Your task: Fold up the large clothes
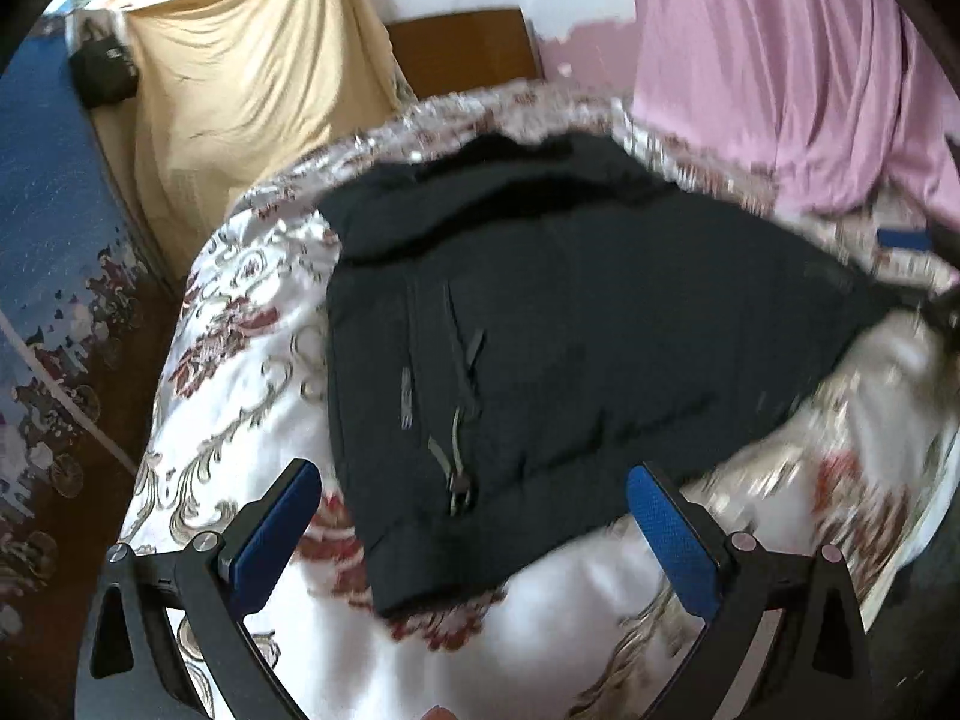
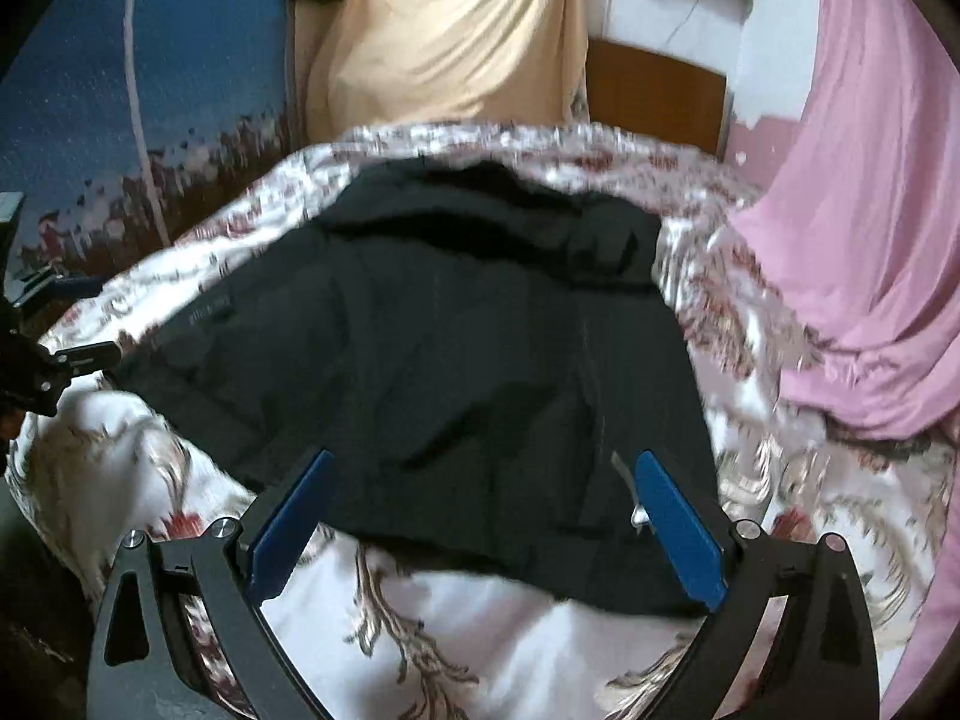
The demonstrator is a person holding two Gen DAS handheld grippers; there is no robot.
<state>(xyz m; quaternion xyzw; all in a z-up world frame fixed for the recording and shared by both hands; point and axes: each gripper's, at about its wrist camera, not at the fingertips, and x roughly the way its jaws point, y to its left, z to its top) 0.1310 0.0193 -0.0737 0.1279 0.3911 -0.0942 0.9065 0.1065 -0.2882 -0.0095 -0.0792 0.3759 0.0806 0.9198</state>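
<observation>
A large black jacket (image 1: 570, 312) lies spread on a floral white and red bed cover (image 1: 240, 324), its zipper (image 1: 456, 420) facing up. My left gripper (image 1: 474, 480) is open and empty, hovering over the jacket's near hem. In the right wrist view the jacket (image 2: 432, 360) lies flat with its hood at the far end. My right gripper (image 2: 483, 468) is open and empty above the near hem. The left gripper (image 2: 54, 324) shows at the left edge of the right wrist view. The right gripper (image 1: 918, 264) shows at the right edge of the left wrist view.
A beige cloth (image 2: 456, 36) hangs at the far side of the bed. A pink cloth (image 2: 870, 228) hangs on the right. A brown wooden headboard (image 2: 660, 90) stands behind. A blue wall (image 1: 42, 192) is on the left.
</observation>
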